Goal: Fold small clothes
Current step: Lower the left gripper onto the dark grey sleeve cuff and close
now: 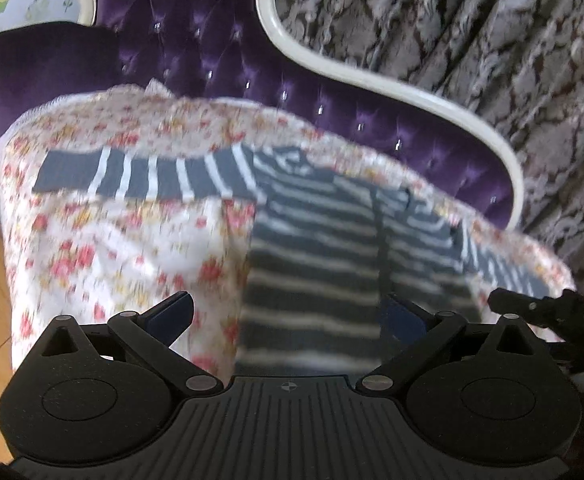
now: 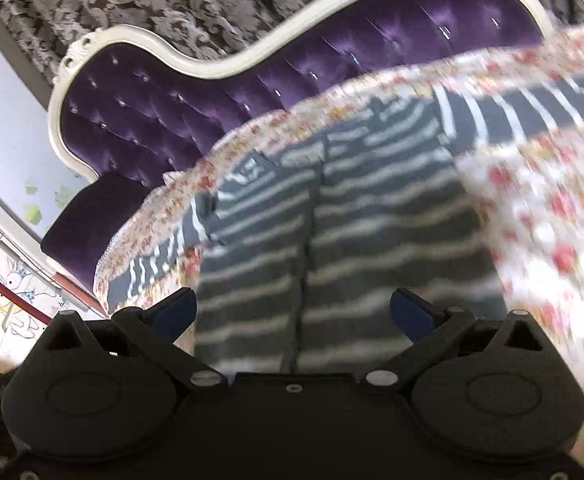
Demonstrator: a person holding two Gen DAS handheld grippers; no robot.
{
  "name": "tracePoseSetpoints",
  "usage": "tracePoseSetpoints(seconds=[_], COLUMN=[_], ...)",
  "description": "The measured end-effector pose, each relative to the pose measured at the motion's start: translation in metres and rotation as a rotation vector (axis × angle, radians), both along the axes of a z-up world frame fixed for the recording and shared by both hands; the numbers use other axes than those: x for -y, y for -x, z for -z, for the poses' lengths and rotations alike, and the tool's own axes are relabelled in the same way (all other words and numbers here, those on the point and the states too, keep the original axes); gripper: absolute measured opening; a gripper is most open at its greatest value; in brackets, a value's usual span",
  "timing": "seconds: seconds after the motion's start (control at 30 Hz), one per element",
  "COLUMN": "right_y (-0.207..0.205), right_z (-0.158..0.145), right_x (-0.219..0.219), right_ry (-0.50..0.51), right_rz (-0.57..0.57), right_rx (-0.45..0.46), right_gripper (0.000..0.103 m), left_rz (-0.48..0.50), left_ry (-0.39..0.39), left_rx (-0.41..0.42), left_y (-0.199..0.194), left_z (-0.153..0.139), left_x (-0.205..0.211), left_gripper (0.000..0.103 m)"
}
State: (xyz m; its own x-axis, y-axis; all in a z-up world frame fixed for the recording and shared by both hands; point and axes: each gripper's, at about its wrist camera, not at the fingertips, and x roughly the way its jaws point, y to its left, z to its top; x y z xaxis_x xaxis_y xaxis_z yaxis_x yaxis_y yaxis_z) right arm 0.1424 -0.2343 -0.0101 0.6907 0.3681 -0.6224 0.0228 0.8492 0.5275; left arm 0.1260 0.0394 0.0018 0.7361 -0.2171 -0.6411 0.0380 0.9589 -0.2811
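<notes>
On the flowered cover (image 1: pixel 103 248) that is spread over the seat of a purple sofa (image 1: pixel 195 32), a small striped garment (image 1: pixel 316 240) lies flat. It is dark grey with thin white stripes, and a dark line runs down its middle from the neck to the hem. One sleeve (image 1: pixel 139 176) goes out straight to the left in the left wrist view, with a plain dark cuff at its end. The other sleeve (image 1: pixel 496 260) goes to the right and reaches the edge of the cover. Both views are blurred, so the small details of the cloth are not sharp.

The left gripper (image 1: pixel 287 312) is over the lower hem of the garment, near its left side. Its two fingers stand wide apart and nothing is between them. One blue pad (image 1: pixel 175 312) is above the flowered cover and the other is above the stripes. I cannot tell if the pads touch the cloth.

The right gripper (image 2: pixel 292 312) is also spread wide and holds nothing. It is over the hem of the same garment, and the middle line of the garment runs between its fingers. In the left wrist view, a part of the right gripper shows at the right edge, just beside the left one.

Behind the sofa's white curved frame (image 2: pixel 227 60) hangs a grey patterned curtain (image 1: pixel 472 32).
</notes>
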Motion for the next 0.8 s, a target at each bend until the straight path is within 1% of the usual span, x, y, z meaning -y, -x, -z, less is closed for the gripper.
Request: tracePoseSetpoints(seconds=[0.07, 0.13, 0.2, 0.27, 0.3, 0.37, 0.43, 0.5, 0.57, 0.7, 0.77, 0.8], right_y=[-0.011, -0.023, -0.034, -0.045, -0.051, -0.06, -0.068, -0.075, -0.079, -0.079, -0.078, -0.078], right_z=[-0.004, -0.007, -0.01, -0.013, -0.014, -0.013, -0.011, -0.005, 0.0, 0.011, 0.013, 0.014], right_x=[-0.001, -0.001, -0.002, -0.005, -0.008, -0.01, -0.012, -0.013, -0.015, -0.017, -0.014, -0.012], right_ry=[-0.007, -0.026, -0.032, 0.0, 0.029, 0.063, 0.085, 0.114, 0.149, 0.207, 0.213, 0.204], right_rz=[-0.009, -0.026, -0.03, -0.034, -0.034, -0.037, -0.046, -0.039, -0.036, -0.037, -0.025, -0.022], right_rx=[0.028, 0.035, 0.054, 0.092, 0.11, 0.147, 0.182, 0.21, 0.213, 0.222, 0.222, 0.221], right_gripper=[0.102, 0.102, 0.102, 0.102, 0.102, 0.102, 0.102, 0.102, 0.102, 0.102, 0.101, 0.099], left_rz=[0.008, 0.025, 0.029, 0.019, 0.014, 0.009, -0.031, -0.077, -0.114, -0.186, -0.229, -0.252], left_ry=[0.02, 0.044, 0.042, 0.032, 0.04, 0.088, 0.12, 0.117, 0.114, 0.154, 0.178, 0.194], left_rx=[0.017, 0.02, 0.027, 0.028, 0.02, 0.005, -0.015, -0.02, -0.02, -0.032, -0.046, -0.052], left_y=[-0.009, -0.018, -0.025, -0.032, -0.037, -0.045, -0.054, -0.062, -0.067, -0.082, -0.091, -0.096], left_z=[-0.005, -0.009, -0.012, -0.013, -0.013, -0.009, -0.005, -0.002, 0.001, 0.013, 0.022, 0.028], left_x=[-0.004, -0.011, -0.017, -0.024, -0.03, -0.045, -0.063, -0.078, -0.093, -0.127, -0.145, -0.154], left_gripper=[0.102, 0.102, 0.102, 0.102, 0.102, 0.102, 0.102, 0.102, 0.101, 0.101, 0.101, 0.101])
